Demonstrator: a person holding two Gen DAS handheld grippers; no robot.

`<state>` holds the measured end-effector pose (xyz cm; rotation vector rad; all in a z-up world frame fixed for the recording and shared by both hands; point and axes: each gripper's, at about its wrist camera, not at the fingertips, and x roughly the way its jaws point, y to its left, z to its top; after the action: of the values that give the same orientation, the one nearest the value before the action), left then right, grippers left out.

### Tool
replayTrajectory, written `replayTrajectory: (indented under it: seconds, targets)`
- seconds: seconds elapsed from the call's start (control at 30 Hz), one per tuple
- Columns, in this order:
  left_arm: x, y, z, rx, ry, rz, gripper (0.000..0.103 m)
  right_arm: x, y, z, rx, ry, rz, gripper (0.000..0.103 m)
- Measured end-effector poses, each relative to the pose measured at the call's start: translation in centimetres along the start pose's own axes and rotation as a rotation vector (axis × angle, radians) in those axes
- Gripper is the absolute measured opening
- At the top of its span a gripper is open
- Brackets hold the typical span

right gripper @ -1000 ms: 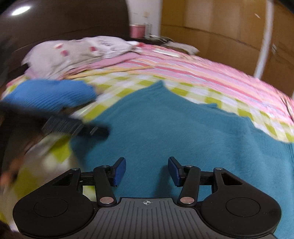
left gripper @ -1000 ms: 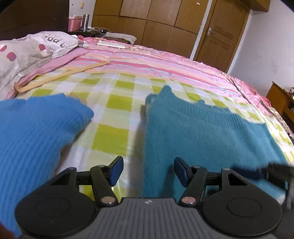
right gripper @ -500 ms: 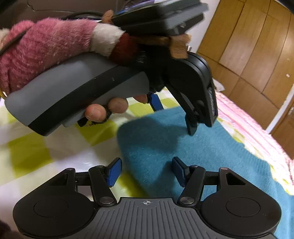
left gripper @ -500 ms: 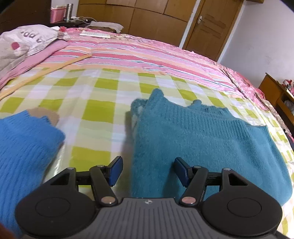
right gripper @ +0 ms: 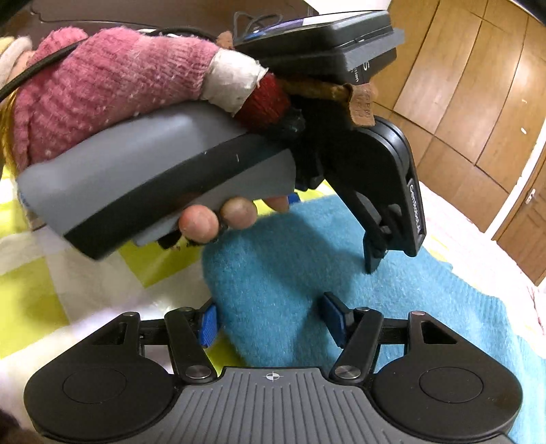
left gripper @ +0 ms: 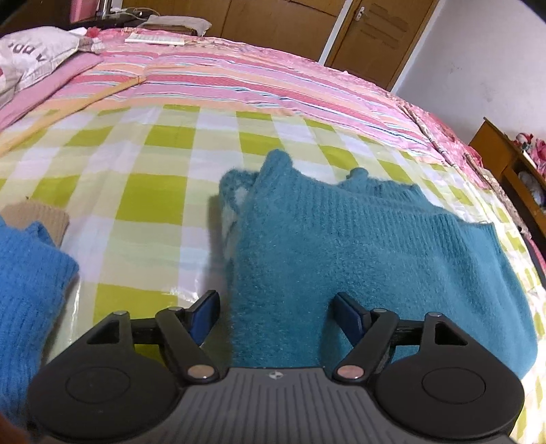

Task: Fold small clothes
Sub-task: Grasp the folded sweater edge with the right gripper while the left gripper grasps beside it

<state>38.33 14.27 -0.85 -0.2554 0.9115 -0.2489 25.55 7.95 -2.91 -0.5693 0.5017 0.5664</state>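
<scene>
A teal knitted sweater (left gripper: 358, 246) lies folded on the green-and-white checked sheet (left gripper: 143, 191). My left gripper (left gripper: 274, 304) hovers over the sweater's near left edge. Its jaws are opening, with the fabric below and between the blue pads (left gripper: 204, 307), which do not press on it. In the right wrist view, my right gripper (right gripper: 269, 312) stands open over a rounded corner of the same sweater (right gripper: 290, 259), pads apart from it. Above it, a hand in a pink knitted sleeve (right gripper: 102, 85) holds the left gripper (right gripper: 331, 232), pointing down at the sweater.
A brighter blue sweater (left gripper: 30, 307) lies at the left with a tan ribbed cuff (left gripper: 41, 218) beside it. Beyond the sheet are a pink striped quilt (left gripper: 256, 82), a pillow (left gripper: 30, 54), wooden wardrobe doors (left gripper: 279, 24) and a wooden shelf (left gripper: 512, 164) at the right.
The left view has slid right, closer to the teal sweater, and its jaws stand wider. The right gripper swung down to the sweater's corner, and the left gripper and hand now fill its upper view.
</scene>
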Motion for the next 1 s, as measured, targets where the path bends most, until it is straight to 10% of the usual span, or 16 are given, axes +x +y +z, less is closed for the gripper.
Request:
replayTrajectory:
  seconds: [0.3, 0.67, 1.0]
  targets:
    - [-1.3, -1.7, -0.2, 0.046, -0.029, 0.003, 0.043, -1.6, -2.3, 0.8, 0.101, -0.008, 0.027, 0.016]
    - [-4.8, -8.0, 1.8, 0.088, -0.067, -0.049, 0.037, -9.9, -9.2, -1.3, 0.349, -0.149, 0.019, 0.013]
    - [-4.4, -22.0, 4.1, 0.253, -0.100, -0.198, 0.037, -18.6, -18.9, -7.4, 0.677, -0.276, -0.061, 0.012]
